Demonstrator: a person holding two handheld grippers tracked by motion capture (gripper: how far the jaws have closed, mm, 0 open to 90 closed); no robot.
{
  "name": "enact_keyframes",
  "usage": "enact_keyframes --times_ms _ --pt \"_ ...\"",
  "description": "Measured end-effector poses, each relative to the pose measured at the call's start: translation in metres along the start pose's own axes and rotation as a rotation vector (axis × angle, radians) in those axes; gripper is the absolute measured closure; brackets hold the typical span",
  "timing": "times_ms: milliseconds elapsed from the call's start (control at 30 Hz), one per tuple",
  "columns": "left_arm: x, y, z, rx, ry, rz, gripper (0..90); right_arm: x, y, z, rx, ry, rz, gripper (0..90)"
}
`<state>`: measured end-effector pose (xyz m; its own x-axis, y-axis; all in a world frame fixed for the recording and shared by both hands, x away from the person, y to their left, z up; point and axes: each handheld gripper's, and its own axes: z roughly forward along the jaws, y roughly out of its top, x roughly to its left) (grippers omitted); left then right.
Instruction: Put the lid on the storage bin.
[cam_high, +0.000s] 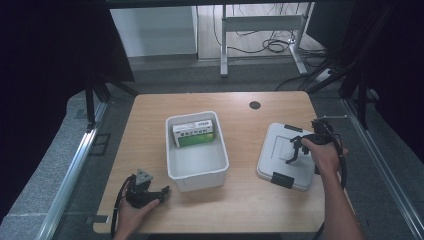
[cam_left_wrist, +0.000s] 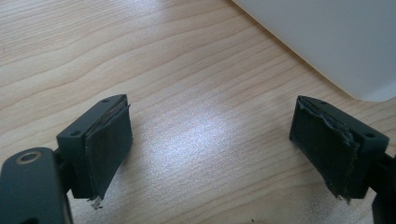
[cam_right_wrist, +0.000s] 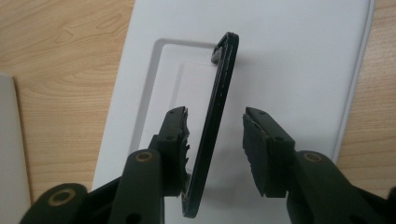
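1. A flat white plastic lid with black clips (cam_high: 285, 156) lies on the light wooden desk (cam_high: 240, 200) toward its right edge, beside the open white plastic bin (cam_high: 196, 150) that stands mid-desk. It looks like the bin's cover, set apart from it so the bin stays open.
2. In the bin, a green-and-white cardboard box (cam_high: 195, 134) leans against the far wall, so the packing appears done and closing up is likely the work in hand.
3. The lid's thin black hinged handle (cam_right_wrist: 212, 126) stands raised out of its recess, tilted up on edge, which gives something to pinch.
4. The right tongs (cam_right_wrist: 215, 149) straddle that handle at a middling gap. One pad (cam_right_wrist: 177, 140) seems to touch or nearly touch the handle; the other pad stands clear of it, so the grip is not yet made.
5. The right hand (cam_high: 322, 155) comes in over the lid's right side, tongs pointing down at the lid's middle, probably so the lid lifts level.
6. The left tongs (cam_left_wrist: 210, 149) rest wide apart and hold nothing, low over bare wood near the desk's front-left corner, just beside the bin's corner, seemingly parked out of the way.
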<state>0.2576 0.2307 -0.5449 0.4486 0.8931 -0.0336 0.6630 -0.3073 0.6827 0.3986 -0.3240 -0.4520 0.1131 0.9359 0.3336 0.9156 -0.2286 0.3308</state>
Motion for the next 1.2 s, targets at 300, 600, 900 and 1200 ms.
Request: enact_keyframes --times_ms 300,600,900,1200 --pt "0.0 0.0 0.0 0.0 0.0 0.0 12.9 -0.002 0.001 0.008 0.042 0.038 0.064 76.5" --pt "0.0 0.0 0.0 0.0 0.0 0.0 12.9 -0.001 -0.001 0.01 0.035 0.048 0.121 84.5" --pt "0.0 0.0 0.0 0.0 0.0 0.0 12.9 0.008 -0.003 0.004 0.011 0.036 0.113 84.9" --pt "0.0 0.0 0.0 0.0 0.0 0.0 12.9 0.011 0.0 -0.015 -0.01 0.053 0.098 84.9"
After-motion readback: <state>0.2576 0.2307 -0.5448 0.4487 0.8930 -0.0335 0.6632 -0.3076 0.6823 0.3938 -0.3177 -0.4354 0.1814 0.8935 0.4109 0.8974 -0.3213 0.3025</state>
